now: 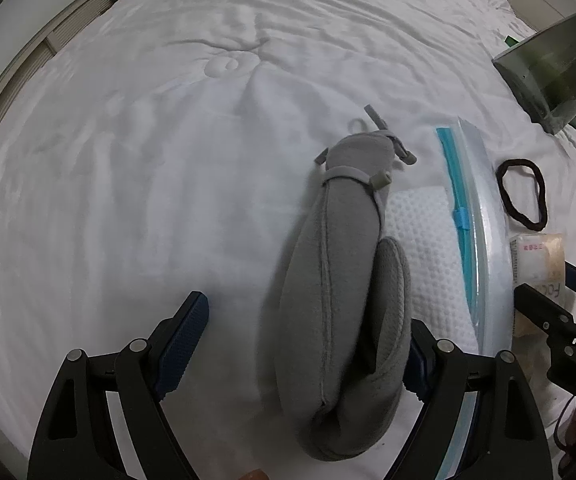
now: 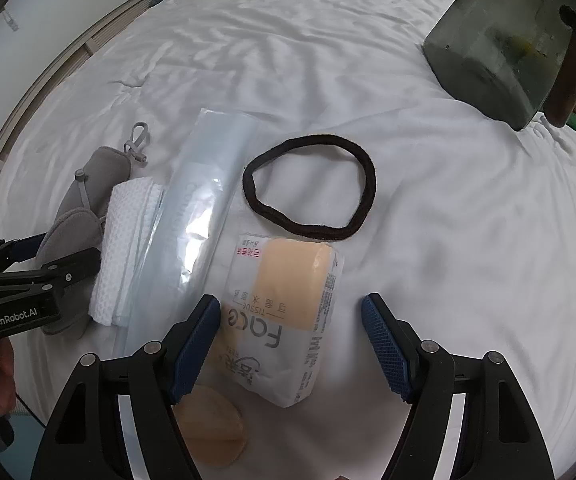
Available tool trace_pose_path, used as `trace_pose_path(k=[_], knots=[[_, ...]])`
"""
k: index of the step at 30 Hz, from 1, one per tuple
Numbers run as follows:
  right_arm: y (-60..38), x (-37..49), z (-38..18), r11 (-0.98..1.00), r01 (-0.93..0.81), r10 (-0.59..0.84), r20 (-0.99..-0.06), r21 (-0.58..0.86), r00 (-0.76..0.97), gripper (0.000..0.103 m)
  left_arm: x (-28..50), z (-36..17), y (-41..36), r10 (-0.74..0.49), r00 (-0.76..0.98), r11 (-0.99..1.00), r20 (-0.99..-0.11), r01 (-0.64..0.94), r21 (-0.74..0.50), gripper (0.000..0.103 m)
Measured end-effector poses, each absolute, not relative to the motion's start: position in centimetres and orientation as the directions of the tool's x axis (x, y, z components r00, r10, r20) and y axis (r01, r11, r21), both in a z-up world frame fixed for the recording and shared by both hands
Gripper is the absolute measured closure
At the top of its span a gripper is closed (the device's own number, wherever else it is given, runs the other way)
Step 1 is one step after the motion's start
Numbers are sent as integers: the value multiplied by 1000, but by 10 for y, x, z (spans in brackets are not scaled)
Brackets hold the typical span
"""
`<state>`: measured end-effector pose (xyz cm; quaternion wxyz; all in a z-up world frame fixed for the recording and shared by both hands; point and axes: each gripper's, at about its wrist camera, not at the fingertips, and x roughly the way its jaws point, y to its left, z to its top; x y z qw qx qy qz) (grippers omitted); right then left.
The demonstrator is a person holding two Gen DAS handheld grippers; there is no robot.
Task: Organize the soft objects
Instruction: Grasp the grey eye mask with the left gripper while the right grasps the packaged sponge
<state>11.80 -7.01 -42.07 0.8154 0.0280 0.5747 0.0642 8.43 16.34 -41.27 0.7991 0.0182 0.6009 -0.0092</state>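
Left gripper (image 1: 308, 344): jaws spread wide, straddling the near end of the grey pillow; the right pad sits against the pillow's flank, the left pad stands clear of it — nothing clamped.
Right gripper (image 2: 292, 340): jaws wide apart, hovering over the tissue pack, gripping nothing.
Grey pillow (image 1: 336, 272): long rolled fleece cushion at 6 o'clock in the left wrist view, lying lengthwise toward 12 o'clock on the white bedsheet (image 1: 147, 140); a strap with toggles cinches its far end.
Pillow handling: judged light and very compressible; it should squash under the pads, so take it across the thick middle of the roll, not by the strap.
White cloth (image 2: 123, 248): waffle-textured, folded flat, touching the pillow at its 3 o'clock side and tucked partly under the bag.
Zip bag (image 2: 203, 216): clear plastic with a blue slider track; probably slick and floppy, best pinched at the stiff track edge.
Tissue pack (image 2: 288, 312): soft rectangular packet in glossy film, at 6 o'clock in the right wrist view — likely slippery, grip across its short width.
Black headband (image 2: 308, 184): thin fabric loop at 12 o'clock from the pack; limp, lift by one strand.
Grey box (image 2: 496, 56): rigid, at 2 o'clock, well apart.
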Motion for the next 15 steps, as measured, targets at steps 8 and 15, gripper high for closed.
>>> trace_pose_path(k=[8, 15], knots=[[-67, 118, -423, 983, -95, 180, -932, 157, 315, 52, 83, -413, 189, -62, 273, 998, -960, 36, -54, 48], [-72, 118, -423, 976, -110, 214, -925, 189, 312, 62, 86, -410, 180, -89, 271, 995, -959, 72, -72, 76]])
